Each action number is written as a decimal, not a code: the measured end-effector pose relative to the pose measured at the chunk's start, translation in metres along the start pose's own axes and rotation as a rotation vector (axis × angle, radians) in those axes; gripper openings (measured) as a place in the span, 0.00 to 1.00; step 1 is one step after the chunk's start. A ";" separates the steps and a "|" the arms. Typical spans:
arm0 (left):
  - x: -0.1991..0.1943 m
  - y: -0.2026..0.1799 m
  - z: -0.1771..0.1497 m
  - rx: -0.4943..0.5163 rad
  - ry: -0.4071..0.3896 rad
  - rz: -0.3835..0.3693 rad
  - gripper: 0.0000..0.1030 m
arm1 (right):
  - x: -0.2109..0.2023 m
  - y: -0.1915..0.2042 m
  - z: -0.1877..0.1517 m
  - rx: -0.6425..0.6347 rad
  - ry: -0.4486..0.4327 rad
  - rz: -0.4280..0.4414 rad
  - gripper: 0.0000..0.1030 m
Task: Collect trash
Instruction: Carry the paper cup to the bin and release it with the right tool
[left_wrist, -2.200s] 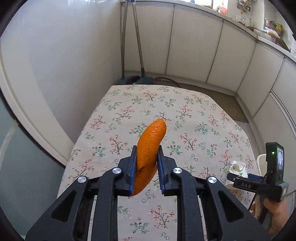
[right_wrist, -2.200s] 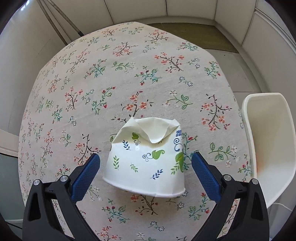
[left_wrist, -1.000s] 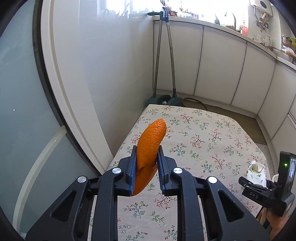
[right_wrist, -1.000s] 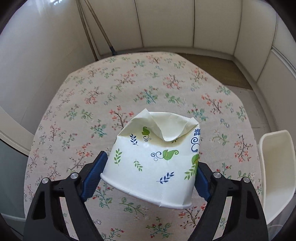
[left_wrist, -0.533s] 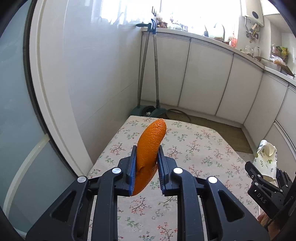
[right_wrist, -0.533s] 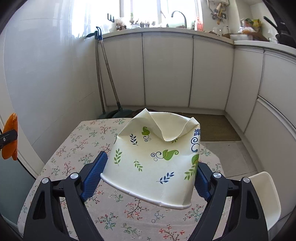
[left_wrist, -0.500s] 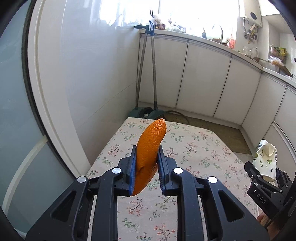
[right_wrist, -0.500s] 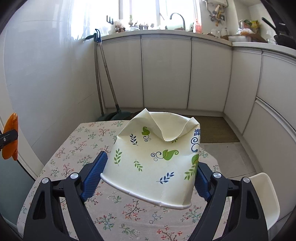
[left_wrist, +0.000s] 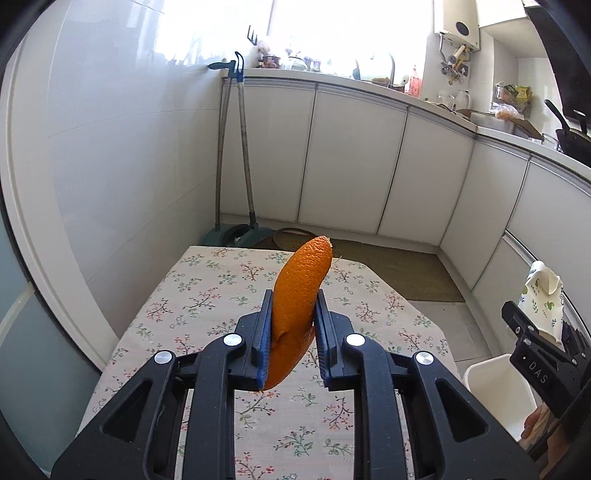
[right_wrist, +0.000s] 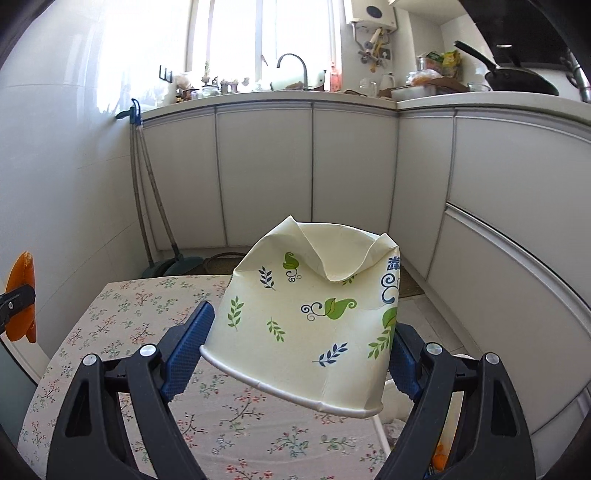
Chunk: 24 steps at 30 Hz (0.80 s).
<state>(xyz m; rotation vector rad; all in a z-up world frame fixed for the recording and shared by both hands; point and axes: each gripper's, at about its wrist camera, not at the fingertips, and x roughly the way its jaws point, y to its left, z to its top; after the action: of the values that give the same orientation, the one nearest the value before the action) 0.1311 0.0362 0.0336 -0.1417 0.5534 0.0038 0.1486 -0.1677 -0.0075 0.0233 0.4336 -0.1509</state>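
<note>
My left gripper (left_wrist: 291, 325) is shut on a strip of orange peel (left_wrist: 301, 288) and holds it in the air above the flowered table (left_wrist: 207, 295). My right gripper (right_wrist: 295, 343) is shut on a crumpled white paper cup with leaf print (right_wrist: 314, 317), upside down, lifted above the table (right_wrist: 122, 306). The cup (left_wrist: 543, 299) and right gripper also show at the right edge of the left wrist view. The peel (right_wrist: 22, 295) shows at the left edge of the right wrist view.
A white bin (left_wrist: 495, 391) stands on the floor by the table's right edge. White cabinets (right_wrist: 266, 166) and a cluttered counter run behind. A broom and dustpan (left_wrist: 236, 184) lean in the far corner. A wall is on the left.
Both grippers have risen and tilted up from the table, so more of the cabinets and the window now show. Their holds on the peel and the cup are the same.
</note>
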 end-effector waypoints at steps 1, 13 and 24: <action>0.002 -0.006 -0.001 0.006 0.002 -0.008 0.19 | 0.000 -0.009 0.001 0.008 -0.003 -0.017 0.80; 0.020 -0.068 -0.014 0.076 0.036 -0.089 0.19 | 0.007 -0.110 -0.005 0.113 0.046 -0.219 0.82; 0.030 -0.144 -0.032 0.141 0.068 -0.202 0.19 | -0.006 -0.172 -0.013 0.155 0.067 -0.297 0.93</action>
<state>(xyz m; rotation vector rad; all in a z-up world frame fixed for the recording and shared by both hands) 0.1462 -0.1115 0.0099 -0.0595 0.6036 -0.2368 0.1116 -0.3362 -0.0154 0.1163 0.4900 -0.4771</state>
